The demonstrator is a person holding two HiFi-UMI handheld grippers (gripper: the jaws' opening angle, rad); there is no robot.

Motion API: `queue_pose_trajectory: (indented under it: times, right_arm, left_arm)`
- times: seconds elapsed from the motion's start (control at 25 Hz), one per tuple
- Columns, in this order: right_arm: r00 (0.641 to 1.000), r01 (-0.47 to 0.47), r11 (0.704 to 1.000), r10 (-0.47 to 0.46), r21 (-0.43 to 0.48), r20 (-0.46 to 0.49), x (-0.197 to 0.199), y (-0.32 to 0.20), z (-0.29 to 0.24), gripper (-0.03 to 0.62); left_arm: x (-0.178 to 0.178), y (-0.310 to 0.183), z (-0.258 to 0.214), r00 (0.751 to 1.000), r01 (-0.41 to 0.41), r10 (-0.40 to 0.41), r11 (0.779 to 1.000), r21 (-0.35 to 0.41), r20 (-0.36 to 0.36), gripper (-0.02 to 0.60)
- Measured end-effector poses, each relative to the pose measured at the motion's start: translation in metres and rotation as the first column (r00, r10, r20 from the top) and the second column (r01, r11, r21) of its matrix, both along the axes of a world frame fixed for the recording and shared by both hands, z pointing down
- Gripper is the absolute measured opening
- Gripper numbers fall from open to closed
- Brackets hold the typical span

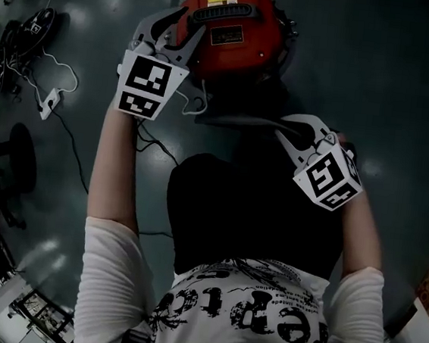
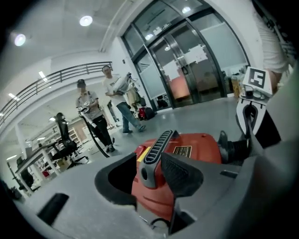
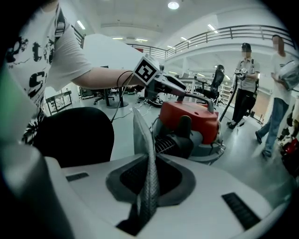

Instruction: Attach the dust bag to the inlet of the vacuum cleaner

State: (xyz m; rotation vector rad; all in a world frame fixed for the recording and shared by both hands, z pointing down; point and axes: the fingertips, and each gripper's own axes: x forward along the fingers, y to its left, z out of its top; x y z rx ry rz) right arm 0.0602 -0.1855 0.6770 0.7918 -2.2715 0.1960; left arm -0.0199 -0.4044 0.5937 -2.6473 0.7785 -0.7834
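Observation:
The red vacuum cleaner [image 1: 244, 33] stands on the floor at the top of the head view, with a grey carry handle [image 2: 158, 147] on its lid. My left gripper [image 1: 179, 38] is open with its jaws on either side of that handle; a gap shows beside the left jaw. The black dust bag [image 1: 248, 216] lies below the vacuum, close to the person. My right gripper [image 1: 287, 129] is shut on the bag's grey flap [image 3: 145, 140], which stands up between the jaws. A dark ribbed port [image 3: 168, 142] on the vacuum's side faces the right gripper.
Cables and a white power strip [image 1: 47, 100] lie on the floor at the left, near a round black chair base [image 1: 14, 157]. Two people [image 2: 91, 116] stand some way beyond the vacuum, and glass doors [image 2: 187, 70] are behind.

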Motion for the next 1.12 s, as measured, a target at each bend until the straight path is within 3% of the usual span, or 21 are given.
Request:
queue_pose_trajectory:
  times: [0.08,0.2,0.32,0.48,0.72,0.92,1.12]
  right_arm:
    - [1.000,0.006,1.000,-0.006,-0.008,0.005,0.000,0.000,0.002,0.025]
    - [1.000,0.021,1.000,-0.021,-0.021,0.011,0.003,0.000,-0.001,0.025]
    - [0.999,0.045,0.999,-0.045,-0.004,-0.002,0.003,-0.001,-0.003,0.025]
    - [0.998,0.049,0.998,-0.048,0.029,-0.026,0.003,-0.004,0.002,0.026]
    - [0.999,0.008,0.998,-0.005,0.068,-0.047,0.010,-0.007,0.003,0.028]
    - [0.988,0.078,0.985,-0.055,0.154,-0.145,0.010,-0.009,0.001,0.034]
    - [0.971,0.149,0.975,-0.112,0.167,-0.210,0.010,-0.008,0.010,0.037]
  left_arm:
    - [0.005,0.001,0.011,0.994,-0.068,0.070,0.997,-0.023,0.085,0.164]
    - [0.015,0.001,0.025,0.961,-0.142,0.147,0.989,-0.037,0.234,0.187]
    - [0.028,-0.006,0.032,0.929,-0.195,0.197,0.980,-0.039,0.314,0.187]
    - [0.054,-0.012,0.034,0.935,-0.210,0.214,0.977,-0.043,0.285,0.175]
    - [0.055,-0.013,0.035,0.923,-0.229,0.217,0.973,-0.001,0.317,0.143]
    - [0.056,-0.014,0.032,0.925,-0.229,0.218,0.973,0.001,0.310,0.143]
    - [0.056,-0.011,0.036,0.914,-0.257,0.244,0.966,-0.003,0.325,0.141]
